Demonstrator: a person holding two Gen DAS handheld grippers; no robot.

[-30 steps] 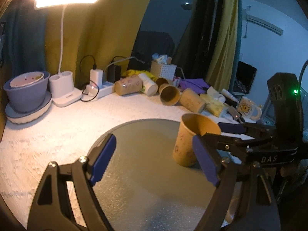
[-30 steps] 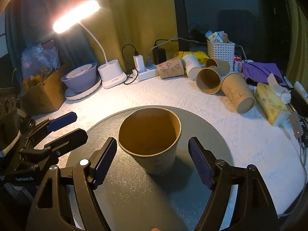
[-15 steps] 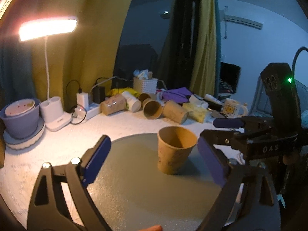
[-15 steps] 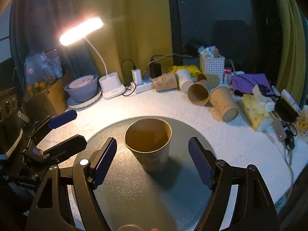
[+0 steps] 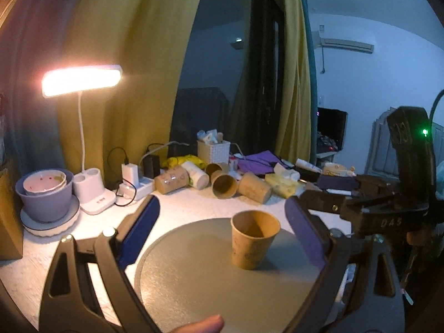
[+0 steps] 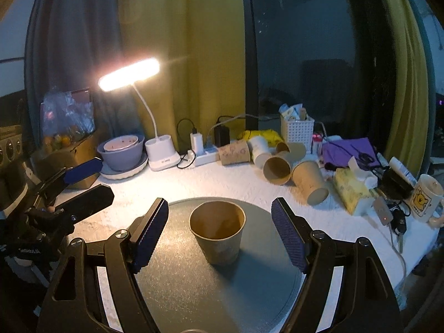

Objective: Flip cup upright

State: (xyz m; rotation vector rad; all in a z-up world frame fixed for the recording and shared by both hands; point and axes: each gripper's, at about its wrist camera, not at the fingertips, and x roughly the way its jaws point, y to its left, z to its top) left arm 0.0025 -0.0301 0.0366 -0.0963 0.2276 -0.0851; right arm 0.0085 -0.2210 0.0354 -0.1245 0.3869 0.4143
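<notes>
A brown paper cup [image 5: 254,242] stands upright, mouth up, on a round grey mat [image 5: 211,291]; it also shows in the right wrist view [image 6: 217,231]. My left gripper [image 5: 222,230] is open and empty, back from the cup. My right gripper [image 6: 220,233] is open and empty, its blue pads [image 6: 288,238] on either side of the cup but nearer the camera, not touching. The right gripper shows at the right of the left wrist view [image 5: 347,191]. The left gripper shows at the left of the right wrist view [image 6: 83,183].
Several paper cups [image 6: 277,166] lie on their sides at the back of the white table. A lit desk lamp [image 6: 161,158], purple bowl [image 6: 122,155], power strip [image 6: 205,152], white basket [image 6: 297,130], tissue pack [image 6: 351,191] and mug [image 6: 424,199] stand around.
Both grippers have drawn back and up from the cup, which stays upright on the mat. The cup looks smaller and farther in both views.
</notes>
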